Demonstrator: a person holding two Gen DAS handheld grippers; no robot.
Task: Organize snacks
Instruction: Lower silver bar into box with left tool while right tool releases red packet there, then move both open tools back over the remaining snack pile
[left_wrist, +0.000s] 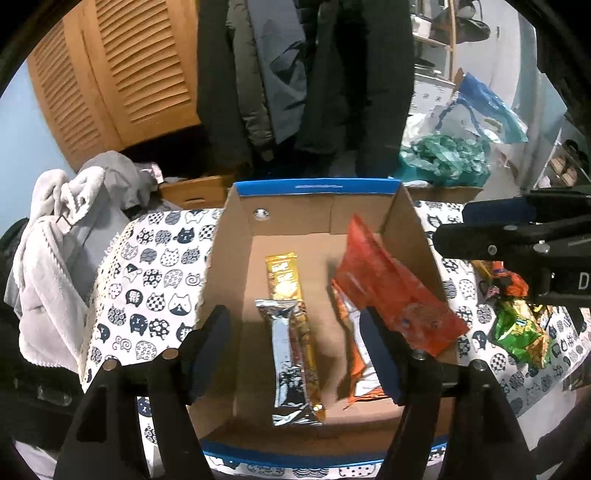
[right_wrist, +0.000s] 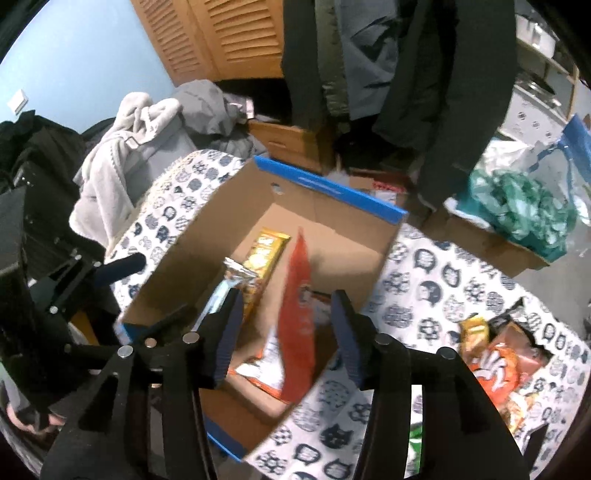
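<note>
Snacks (left_wrist: 391, 291) — crinkly foil packets, flat, glossy — lie in corrugated cardboard box (left_wrist: 402, 225).

Legible text: a single white letter "D" on the black body of the right gripper (left_wrist: 517, 221), at the frame's right edge. Printing on the gold snack packet (left_wrist: 284, 280) and the blue cardboard box rim (left_wrist: 317, 186) too blurred to read.

Left gripper (left_wrist: 295, 354) and right gripper (right_wrist: 286, 332) hold their fingers (right_wrist: 349, 332) apart.
</note>
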